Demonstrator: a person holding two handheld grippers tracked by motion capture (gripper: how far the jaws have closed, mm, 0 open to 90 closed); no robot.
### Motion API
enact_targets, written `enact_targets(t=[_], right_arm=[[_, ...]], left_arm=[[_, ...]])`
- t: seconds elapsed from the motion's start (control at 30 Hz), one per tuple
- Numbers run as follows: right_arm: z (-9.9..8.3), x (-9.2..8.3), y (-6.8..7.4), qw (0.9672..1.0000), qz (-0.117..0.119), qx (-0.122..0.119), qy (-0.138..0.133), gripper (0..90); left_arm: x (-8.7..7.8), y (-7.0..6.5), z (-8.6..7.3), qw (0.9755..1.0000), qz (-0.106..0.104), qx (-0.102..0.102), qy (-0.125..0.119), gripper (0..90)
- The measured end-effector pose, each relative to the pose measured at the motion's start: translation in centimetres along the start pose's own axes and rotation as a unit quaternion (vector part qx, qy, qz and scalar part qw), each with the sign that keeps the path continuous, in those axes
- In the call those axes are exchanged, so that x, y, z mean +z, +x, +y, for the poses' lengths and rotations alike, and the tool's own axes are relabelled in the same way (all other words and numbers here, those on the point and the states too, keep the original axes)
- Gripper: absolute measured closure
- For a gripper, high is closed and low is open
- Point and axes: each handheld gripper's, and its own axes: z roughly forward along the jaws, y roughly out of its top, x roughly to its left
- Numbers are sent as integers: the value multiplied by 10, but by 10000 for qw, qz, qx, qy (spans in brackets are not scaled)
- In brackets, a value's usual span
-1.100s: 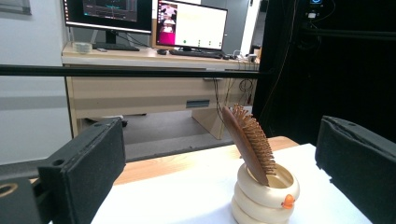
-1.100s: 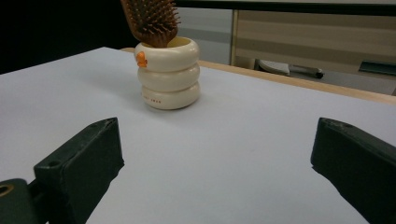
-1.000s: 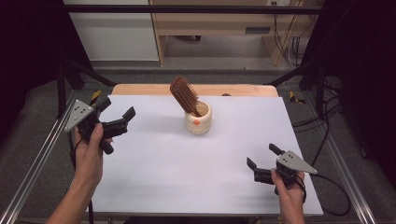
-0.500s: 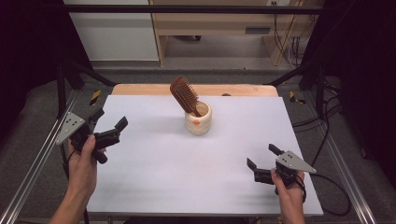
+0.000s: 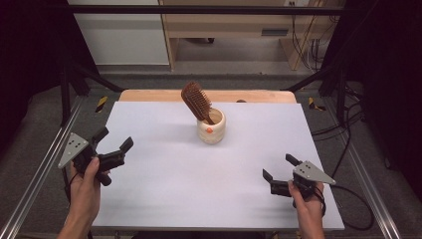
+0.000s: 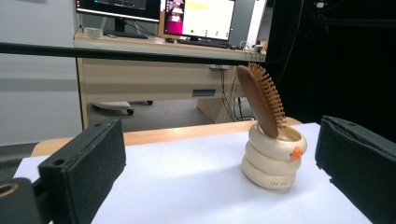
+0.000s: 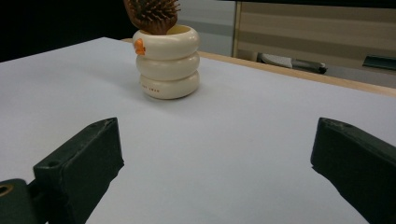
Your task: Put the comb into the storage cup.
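Note:
A cream ringed cup (image 5: 211,127) with a small orange mark stands on the white table top (image 5: 199,174), toward the back middle. A brown wooden hairbrush (image 5: 196,101) stands in it handle down, leaning left. The cup (image 6: 273,158) and the hairbrush (image 6: 259,100) sit ahead of my left gripper's jaws; the cup (image 7: 167,61) also lies ahead of my right gripper. My left gripper (image 5: 113,141) is open at the table's left edge, holding nothing. My right gripper (image 5: 278,167) is open near the front right, also holding nothing.
A wooden strip (image 5: 149,95) runs along the table's back edge. Metal frame rails (image 5: 40,169) flank the table on both sides. Beyond it stand a desk (image 6: 154,51) with monitors and loose cables (image 5: 348,149) on the floor at right.
My left gripper has moved back toward the person and down, from beside the cup's level to the table's left edge. The right gripper has stayed put.

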Motion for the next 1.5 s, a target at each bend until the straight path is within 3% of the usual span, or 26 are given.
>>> enact_targets(t=[0.67,1.13,1.5], right_arm=[[-1,2,1,10000,19,-42,39,25],[-1,2,2,10000,30,-57,67,25],[-2,3,2,9999,50,-65,72,25]], left_arm=[[-12,-4,-39,9997,-43,-152,177,20],[-19,-8,-55,9993,-117,-172,300,20],[-21,-12,-58,9992,-168,-117,356,20]])
